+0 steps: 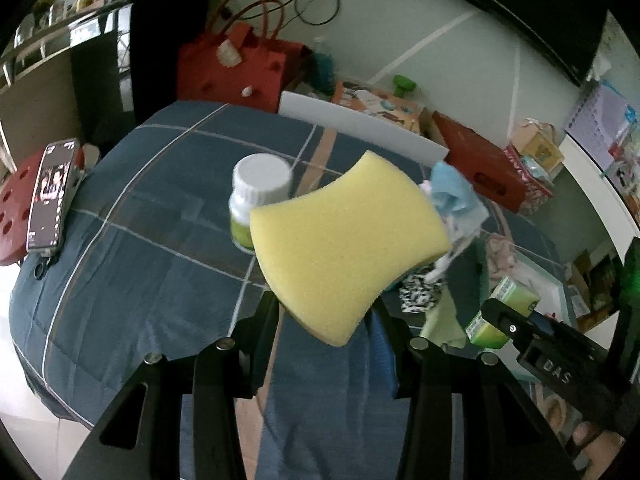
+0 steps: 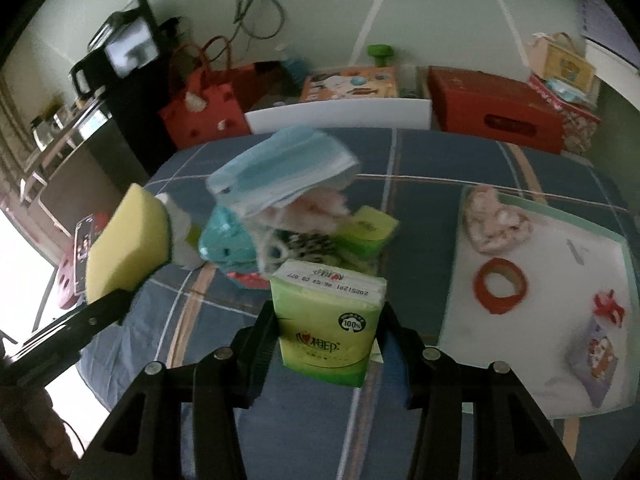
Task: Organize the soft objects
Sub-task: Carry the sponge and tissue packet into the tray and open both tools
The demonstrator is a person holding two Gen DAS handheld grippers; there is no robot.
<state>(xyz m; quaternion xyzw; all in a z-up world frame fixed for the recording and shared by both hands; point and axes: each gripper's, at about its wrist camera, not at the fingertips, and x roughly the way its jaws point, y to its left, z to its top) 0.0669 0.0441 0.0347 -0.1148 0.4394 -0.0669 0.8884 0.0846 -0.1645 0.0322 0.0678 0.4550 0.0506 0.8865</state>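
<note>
My left gripper (image 1: pixel 326 312) is shut on a yellow sponge (image 1: pixel 348 248), held above the blue checked table cover (image 1: pixel 140 248). The same sponge (image 2: pixel 128 240) shows at the left of the right wrist view, at the tip of the left gripper's fingers (image 2: pixel 104 308). My right gripper (image 2: pixel 328 320) is shut on a green tissue pack (image 2: pixel 328 324), lifted off the table. That pack (image 1: pixel 502 312) appears at the right of the left wrist view. A pile of soft things lies mid-table: a stack of blue face masks (image 2: pixel 280 172), a teal pouch (image 2: pixel 228 240), pink fluff (image 2: pixel 316 208), another green pack (image 2: pixel 368 228).
A white-capped bottle (image 1: pixel 258 196) stands behind the sponge. A white mat (image 2: pixel 560 320) at the right carries a pink heart cushion (image 2: pixel 496 220), a red tape roll (image 2: pixel 500 284) and small cards. A phone (image 1: pixel 50 196) lies on a red stool. Red bag and boxes line the far edge.
</note>
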